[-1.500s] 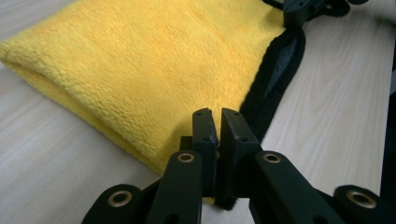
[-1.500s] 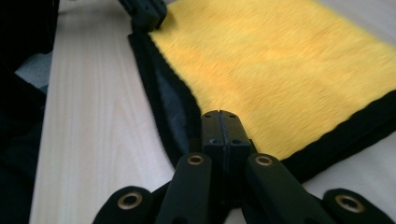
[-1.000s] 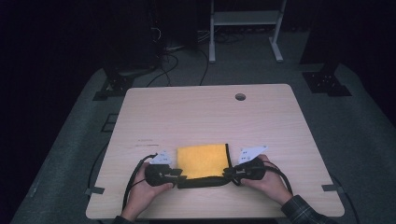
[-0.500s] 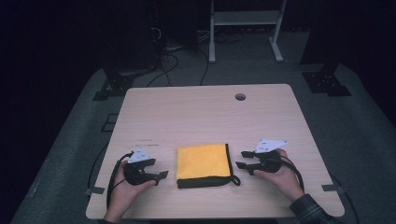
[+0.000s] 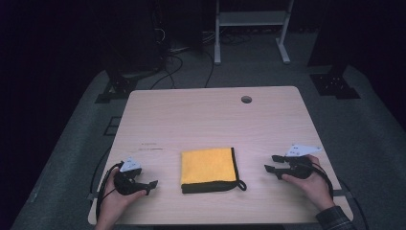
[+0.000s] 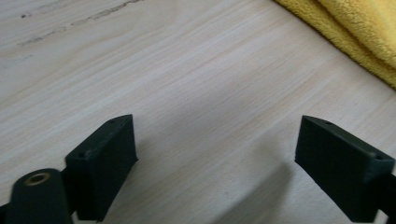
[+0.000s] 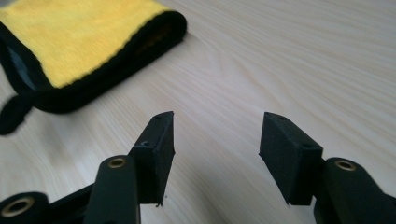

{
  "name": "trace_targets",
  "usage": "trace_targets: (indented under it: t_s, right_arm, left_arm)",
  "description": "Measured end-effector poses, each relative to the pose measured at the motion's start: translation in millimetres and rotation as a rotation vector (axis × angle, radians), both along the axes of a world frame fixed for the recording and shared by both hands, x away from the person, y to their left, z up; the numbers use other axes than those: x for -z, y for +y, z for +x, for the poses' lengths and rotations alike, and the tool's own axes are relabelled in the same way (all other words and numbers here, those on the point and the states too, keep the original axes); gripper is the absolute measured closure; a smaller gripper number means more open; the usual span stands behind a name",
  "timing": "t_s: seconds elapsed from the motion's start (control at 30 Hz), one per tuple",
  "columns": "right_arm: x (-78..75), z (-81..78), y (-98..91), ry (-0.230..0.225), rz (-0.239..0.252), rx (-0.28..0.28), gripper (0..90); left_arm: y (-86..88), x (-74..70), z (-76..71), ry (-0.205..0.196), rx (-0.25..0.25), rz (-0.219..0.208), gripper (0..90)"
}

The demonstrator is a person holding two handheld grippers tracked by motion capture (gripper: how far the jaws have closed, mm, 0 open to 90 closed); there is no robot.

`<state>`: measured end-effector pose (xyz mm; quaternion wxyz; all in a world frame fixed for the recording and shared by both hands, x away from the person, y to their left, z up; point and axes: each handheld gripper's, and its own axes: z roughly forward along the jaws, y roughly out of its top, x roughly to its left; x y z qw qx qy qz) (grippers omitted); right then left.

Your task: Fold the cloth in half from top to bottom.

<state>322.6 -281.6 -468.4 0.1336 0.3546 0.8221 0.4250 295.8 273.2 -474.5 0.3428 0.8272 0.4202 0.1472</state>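
room: dark | floor (image 5: 72, 143): grey carpet | table (image 5: 201, 120): light wood | white frame (image 5: 249, 19) behind

The high view was dim, its surroundings nearly black, with the pale wooden table (image 5: 210, 124) the brightest area. Both gripper views were evenly lit and glare-free; soft shadows lay beneath the jaws, which looked slightly blurred at the bottom edge.

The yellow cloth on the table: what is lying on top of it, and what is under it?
Nothing lies on the folded yellow cloth; its black-edged top is bare. It rests flat on the wooden table. Whether anything is between its folds or beneath it cannot be seen, because the cloth covers that.
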Motion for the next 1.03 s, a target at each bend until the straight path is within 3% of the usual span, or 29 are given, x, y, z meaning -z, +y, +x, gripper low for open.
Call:
trace_targets:
  t_s: [0.13,0.23,0.4,0.53,0.6,0.67,1.03]
  right_arm:
    - [4.3,-2.2,-7.7,0.01,-0.024,0.019,41.9]
    - [9.8,-3.5,-12.8,0.021,-0.064,0.039,40.1]
    - [13.7,-2.6,-13.8,0.035,-0.079,0.048,36.5]
    - [16.7,-3.2,-12.1,0.016,-0.073,0.045,29.9]
    - [17.6,-3.1,-8.8,0.001,-0.108,0.049,22.6]
    - [17.7,-2.9,-7.8,0.006,-0.109,0.053,20.3]
    - [18.1,-1.9,-7.6,0.012,-0.117,0.065,15.4]
  left_arm:
    - [0.1,0.7,-0.1,-0.005,0.001,0.007,8.5]
    - [-3.9,4.8,-0.1,-0.032,0.02,0.048,3.6]
    - [-3.8,7.1,1.0,-0.047,0.031,0.039,0.0]
    - [-3.7,8.6,1.4,-0.06,0.037,0.031,0.0]
    - [-4.6,9.1,1.8,-0.063,0.036,0.026,0.0]
    - [-4.8,9.0,2.1,-0.063,0.039,0.026,0.0]
    - [-5.7,9.2,2.9,-0.064,0.046,0.026,0.0]
